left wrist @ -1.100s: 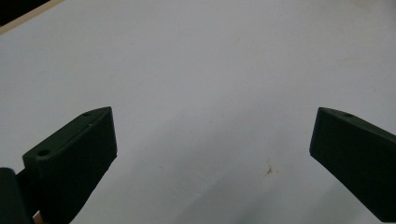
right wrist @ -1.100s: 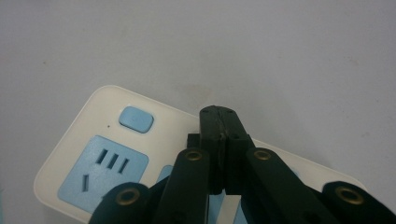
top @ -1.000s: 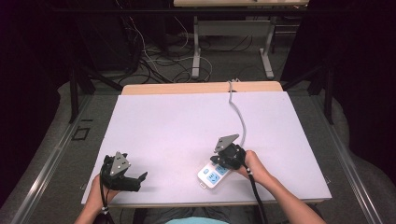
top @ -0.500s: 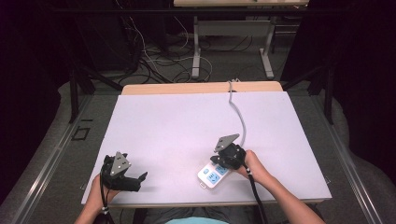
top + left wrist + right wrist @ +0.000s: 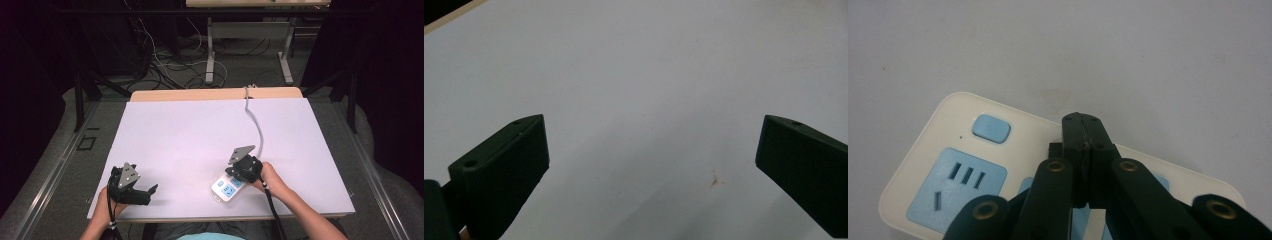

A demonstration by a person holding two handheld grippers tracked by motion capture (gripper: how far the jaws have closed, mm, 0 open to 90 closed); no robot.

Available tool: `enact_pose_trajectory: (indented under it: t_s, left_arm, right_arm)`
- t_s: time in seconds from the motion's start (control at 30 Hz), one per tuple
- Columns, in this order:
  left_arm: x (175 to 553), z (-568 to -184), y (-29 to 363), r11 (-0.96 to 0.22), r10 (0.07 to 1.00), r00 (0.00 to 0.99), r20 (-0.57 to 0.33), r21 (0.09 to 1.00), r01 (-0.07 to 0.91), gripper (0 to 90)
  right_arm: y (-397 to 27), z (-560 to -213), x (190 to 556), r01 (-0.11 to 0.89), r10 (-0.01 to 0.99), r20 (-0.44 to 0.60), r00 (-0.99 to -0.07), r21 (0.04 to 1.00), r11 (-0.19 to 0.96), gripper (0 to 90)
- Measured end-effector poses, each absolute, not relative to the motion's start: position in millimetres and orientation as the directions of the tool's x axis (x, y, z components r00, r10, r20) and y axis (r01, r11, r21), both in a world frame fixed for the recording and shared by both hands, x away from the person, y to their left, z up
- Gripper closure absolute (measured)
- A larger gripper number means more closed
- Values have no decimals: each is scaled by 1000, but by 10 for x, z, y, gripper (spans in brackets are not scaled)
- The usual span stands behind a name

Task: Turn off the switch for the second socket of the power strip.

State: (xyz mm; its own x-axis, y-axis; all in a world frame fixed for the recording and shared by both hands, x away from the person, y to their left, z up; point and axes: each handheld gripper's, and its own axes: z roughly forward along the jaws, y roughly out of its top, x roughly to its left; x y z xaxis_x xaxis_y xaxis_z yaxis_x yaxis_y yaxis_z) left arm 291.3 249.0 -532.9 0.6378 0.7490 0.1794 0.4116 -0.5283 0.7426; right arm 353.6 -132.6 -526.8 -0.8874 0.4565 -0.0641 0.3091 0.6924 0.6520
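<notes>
A white power strip (image 5: 226, 190) with blue sockets lies near the table's front edge, right of centre. Its grey cable (image 5: 258, 127) runs to the far edge. My right gripper (image 5: 236, 175) is right over the strip, jaws shut together with nothing between them. In the right gripper view the closed tips (image 5: 1083, 124) stand above the strip's (image 5: 928, 175) middle, beside its blue button (image 5: 992, 128); I cannot tell whether they touch it. My left gripper (image 5: 149, 194) rests at the front left, open. In the left gripper view (image 5: 651, 130) its jaws stand wide apart over bare tabletop.
The white tabletop (image 5: 190, 135) has a wooden strip (image 5: 200, 95) along its far edge. A small brown mark (image 5: 714, 181) shows on the surface between the left jaws. Beyond the table are desk legs and loose cables (image 5: 165, 55) on a dark floor.
</notes>
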Motion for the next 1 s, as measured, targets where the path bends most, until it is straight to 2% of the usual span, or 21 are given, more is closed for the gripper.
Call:
enact_pose_trajectory:
  t_s: [0.43,1.0]
  left_arm:
    - [2925,-5340,2480,-531,749,636,187,743,407,6]
    - [2913,-5336,2480,-532,746,640,182,741,410,6]
  right_arm:
    - [-1333,-5263,3549,337,471,-37,-881,650,681,900]
    - [-1334,-5270,3547,310,456,-57,-888,658,686,900]
